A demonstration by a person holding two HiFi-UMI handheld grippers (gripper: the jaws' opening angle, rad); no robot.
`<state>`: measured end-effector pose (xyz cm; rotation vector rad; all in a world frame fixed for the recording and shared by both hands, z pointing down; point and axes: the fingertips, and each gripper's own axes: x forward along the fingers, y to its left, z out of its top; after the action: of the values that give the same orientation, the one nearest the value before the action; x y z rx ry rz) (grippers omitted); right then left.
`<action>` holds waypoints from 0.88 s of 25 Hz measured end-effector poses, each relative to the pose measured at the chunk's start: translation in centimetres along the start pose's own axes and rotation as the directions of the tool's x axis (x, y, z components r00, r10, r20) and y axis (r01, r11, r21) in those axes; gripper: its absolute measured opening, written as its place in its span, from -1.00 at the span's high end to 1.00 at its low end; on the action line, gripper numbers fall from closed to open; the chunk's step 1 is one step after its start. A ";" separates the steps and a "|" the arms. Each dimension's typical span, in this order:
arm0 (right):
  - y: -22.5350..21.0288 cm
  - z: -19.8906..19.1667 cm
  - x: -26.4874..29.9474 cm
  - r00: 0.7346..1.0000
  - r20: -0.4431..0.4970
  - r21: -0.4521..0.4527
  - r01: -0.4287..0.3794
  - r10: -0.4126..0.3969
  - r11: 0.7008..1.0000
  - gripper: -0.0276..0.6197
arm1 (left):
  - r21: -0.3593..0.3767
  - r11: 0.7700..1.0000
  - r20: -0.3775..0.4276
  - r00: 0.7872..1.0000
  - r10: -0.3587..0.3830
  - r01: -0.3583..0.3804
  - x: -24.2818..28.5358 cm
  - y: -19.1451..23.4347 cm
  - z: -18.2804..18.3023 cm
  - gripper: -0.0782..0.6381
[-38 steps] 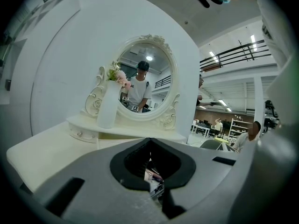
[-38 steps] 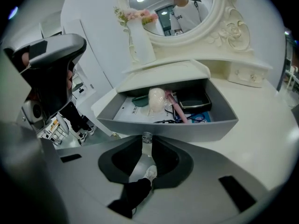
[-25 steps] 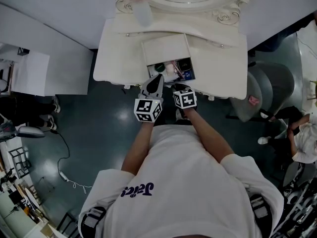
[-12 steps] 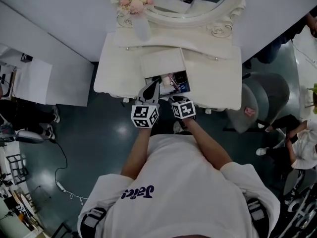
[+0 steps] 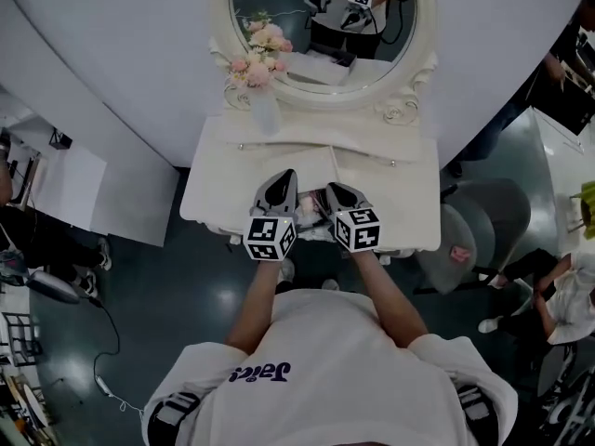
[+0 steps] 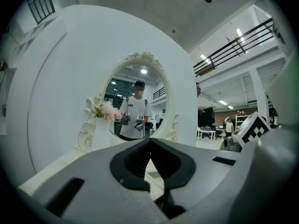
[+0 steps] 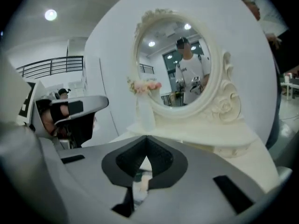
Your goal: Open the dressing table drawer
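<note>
The cream dressing table (image 5: 400, 193) stands against the white wall under an oval mirror (image 5: 321, 26). Its middle drawer (image 5: 312, 210) is pulled out; only a strip of its contents shows between my two grippers. My left gripper (image 5: 282, 177) hangs over the drawer's left side, held level, its jaws shut and empty (image 6: 150, 146). My right gripper (image 5: 330, 191) is over the drawer's right side, tipped slightly down. Its jaws are closing, the tips meet (image 7: 146, 146), and nothing is between them. Neither gripper touches the drawer.
A vase of pink flowers (image 5: 260, 63) stands at the table's back left. A grey chair (image 5: 474, 230) is close on the right, with a seated person (image 5: 558, 295) beyond it. A white panel (image 5: 56, 184) lies to the left. Dark floor is in front.
Both grippers have risen from the open drawer's front to a spot above it. The head view has tilted up and now takes in the whole mirror.
</note>
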<state>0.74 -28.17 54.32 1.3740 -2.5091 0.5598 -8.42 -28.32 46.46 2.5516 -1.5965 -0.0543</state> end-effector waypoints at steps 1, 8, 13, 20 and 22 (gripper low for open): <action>-0.3 1.9 -0.5 0.999 0.049 -0.012 0.013 -0.012 1.000 0.88 | 0.008 1.000 0.019 1.000 -0.009 0.009 0.2 -0.3 1.1 0.74; -0.5 11.5 -4.4 0.961 0.268 -0.086 0.101 -0.075 0.991 0.89 | 0.070 0.997 0.085 0.996 -0.022 0.016 0.7 -1.5 7.3 0.74; -0.5 13.9 -5.4 0.943 0.319 -0.107 0.130 -0.090 0.986 0.89 | 0.110 0.994 0.104 0.994 -0.019 0.007 0.9 -2.1 9.0 0.74; -0.9 14.8 -5.6 0.936 0.338 -0.120 0.142 -0.094 0.983 0.89 | 0.133 0.991 0.098 0.995 -0.006 -0.007 1.2 -2.2 8.8 0.74; -1.1 14.8 -5.5 0.937 0.336 -0.119 0.144 -0.097 0.982 0.89 | 0.139 0.990 0.095 0.995 -0.006 -0.007 1.3 -2.2 8.8 0.74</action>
<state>4.36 -30.91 39.17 1.6698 -2.6258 0.1299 -6.78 -29.32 37.50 2.6910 -1.6913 -0.0684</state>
